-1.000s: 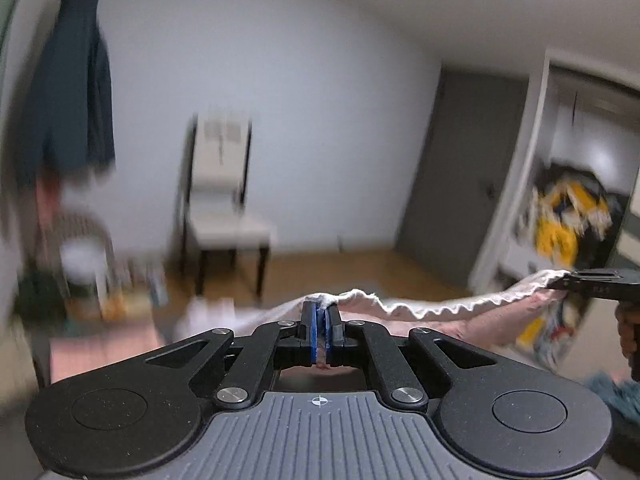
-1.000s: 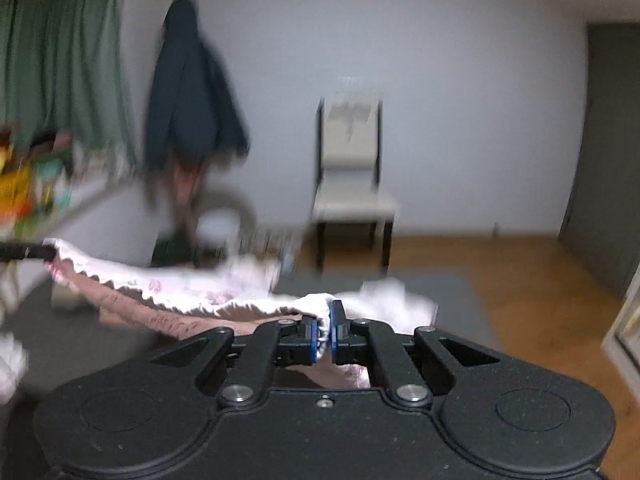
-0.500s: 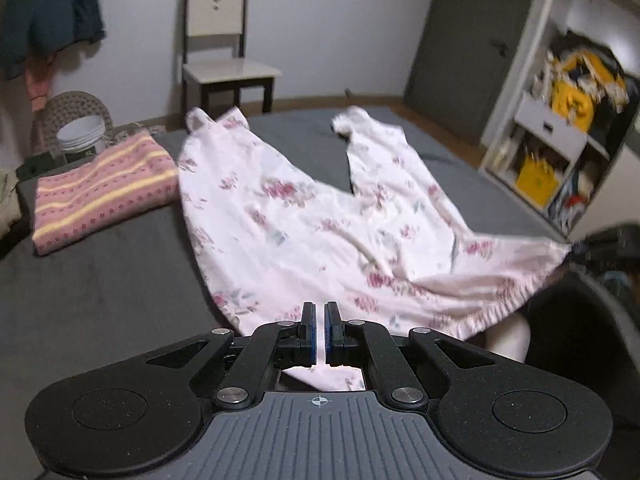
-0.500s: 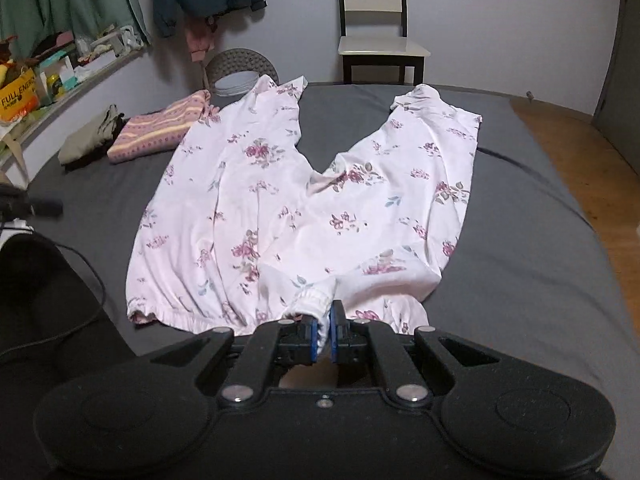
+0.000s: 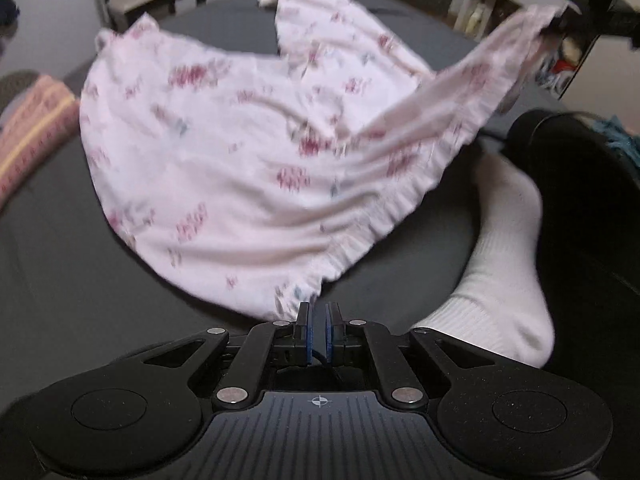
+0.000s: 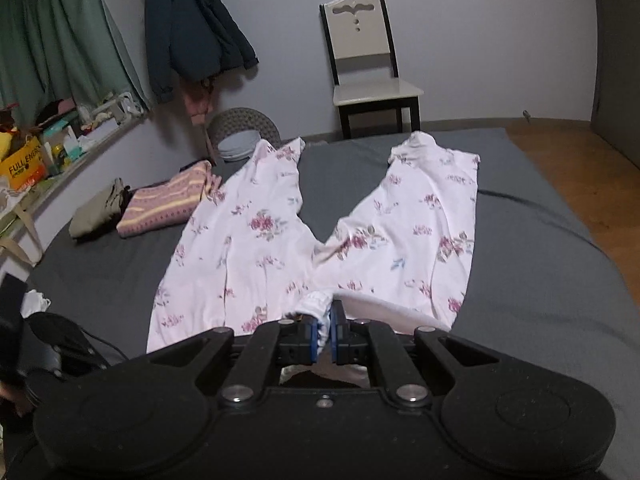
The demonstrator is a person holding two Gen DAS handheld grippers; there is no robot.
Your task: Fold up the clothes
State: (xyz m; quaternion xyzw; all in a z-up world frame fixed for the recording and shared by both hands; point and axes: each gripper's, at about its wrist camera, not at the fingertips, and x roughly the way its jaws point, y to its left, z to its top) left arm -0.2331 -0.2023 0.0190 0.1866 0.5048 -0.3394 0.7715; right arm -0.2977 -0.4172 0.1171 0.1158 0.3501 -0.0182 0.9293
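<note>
Pink floral pyjama trousers (image 6: 280, 240) lie spread on the dark grey bed (image 6: 540, 280), legs pointing toward the far chair. My right gripper (image 6: 325, 326) is shut on the gathered waistband at its right end. In the left wrist view that end (image 5: 532, 20) hangs lifted at the upper right, pinched by the right gripper (image 5: 560, 6). My left gripper (image 5: 318, 332) hovers just behind the waistband's other end (image 5: 288, 300). Its pads stand nearly together and only dark shows between them. The left waistband corner (image 6: 154, 340) rests on the bed.
A person's white-socked foot (image 5: 504, 256) and dark trouser leg (image 5: 580, 200) lie right of my left gripper. A folded striped garment (image 6: 168, 204) and an olive one (image 6: 100, 212) sit at the bed's left. A chair (image 6: 372, 80), a basket (image 6: 244, 136) and a hanging jacket (image 6: 188, 28) stand beyond.
A second ago both grippers held the waistband stretched in the air. The trousers have come down flat on the bed, the left gripper no longer holds cloth, and the right end has risen.
</note>
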